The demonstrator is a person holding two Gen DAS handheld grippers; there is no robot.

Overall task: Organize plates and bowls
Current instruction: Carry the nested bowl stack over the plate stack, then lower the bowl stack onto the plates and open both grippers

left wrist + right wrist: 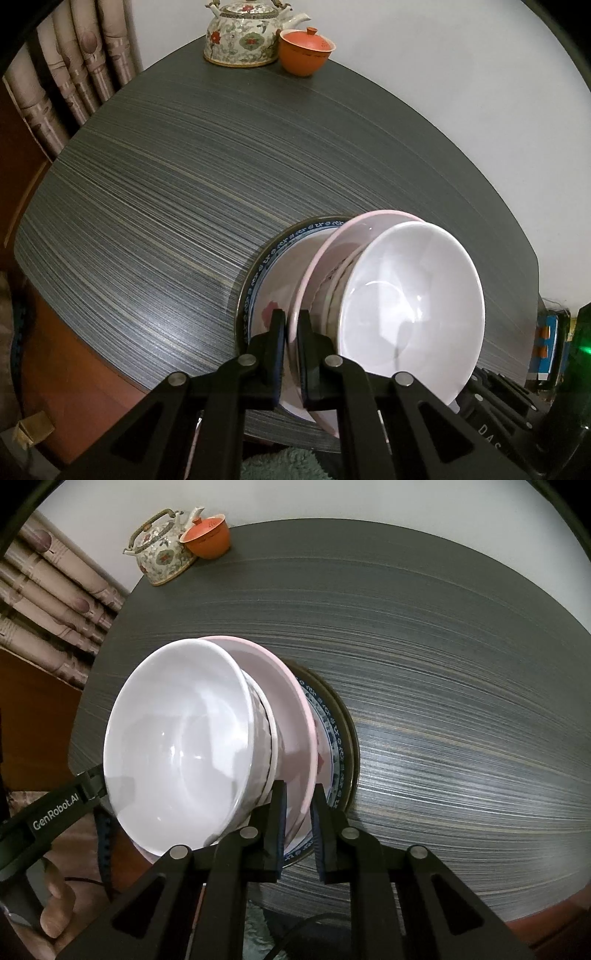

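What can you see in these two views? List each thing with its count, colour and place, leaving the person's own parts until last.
white bowl: one, white, top of the stack
pink plate: one, pink, under the bowls
blue-rimmed plate: one, white and blue, bottom of the stack
teapot: one, floral, table's far edge
lidded cup: one, orange, beside the teapot
table: one, dark grey, streaked
left gripper: black, shut on the pink plate's rim
right gripper: black, shut on the plate rims
hand: one, lower left

We see a flowery china teapot (242, 40) touching a small orange lidded cup (306, 51) (both far back) on the dark stripy table (166, 192).
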